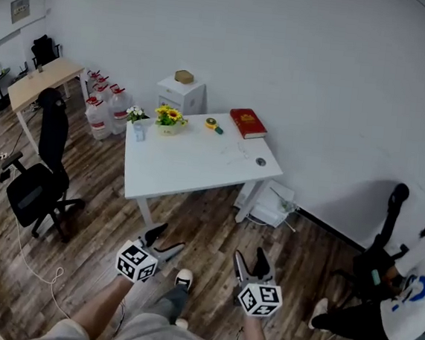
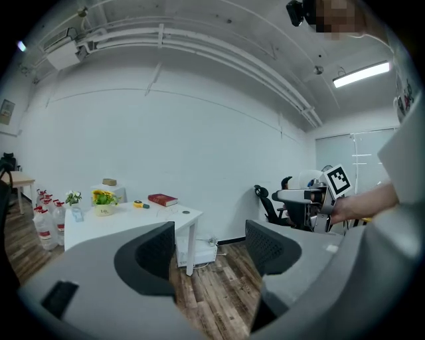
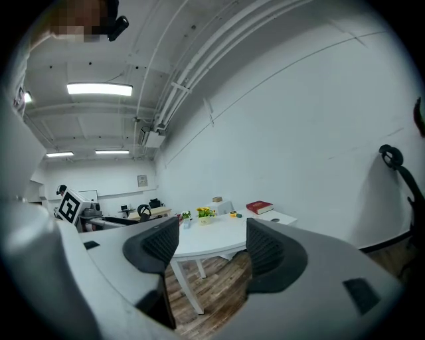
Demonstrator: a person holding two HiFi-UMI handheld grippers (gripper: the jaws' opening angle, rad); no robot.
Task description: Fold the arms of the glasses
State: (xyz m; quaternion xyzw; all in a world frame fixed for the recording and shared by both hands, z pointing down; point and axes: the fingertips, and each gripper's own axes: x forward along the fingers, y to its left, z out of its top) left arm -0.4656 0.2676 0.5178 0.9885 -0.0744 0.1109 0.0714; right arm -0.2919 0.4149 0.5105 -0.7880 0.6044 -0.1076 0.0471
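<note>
The white table (image 1: 190, 167) stands well ahead of me across the wood floor. A faint thin outline near its right side, possibly the glasses (image 1: 240, 151), is too small to make out. My left gripper (image 1: 167, 240) is held low in front of me, open, nothing between its jaws; it looks toward the table (image 2: 126, 222). My right gripper (image 1: 250, 257) is beside it, also open and empty, with the table (image 3: 219, 236) beyond its jaws. Both are far short of the table.
On the table lie a red book (image 1: 248, 122), a yellow flower pot (image 1: 170, 117), a yellow tape measure (image 1: 212, 124) and a small dark disc (image 1: 260, 162). A black office chair (image 1: 40, 179) stands left, water bottles (image 1: 102, 110) behind it, a seated person (image 1: 402, 296) at right.
</note>
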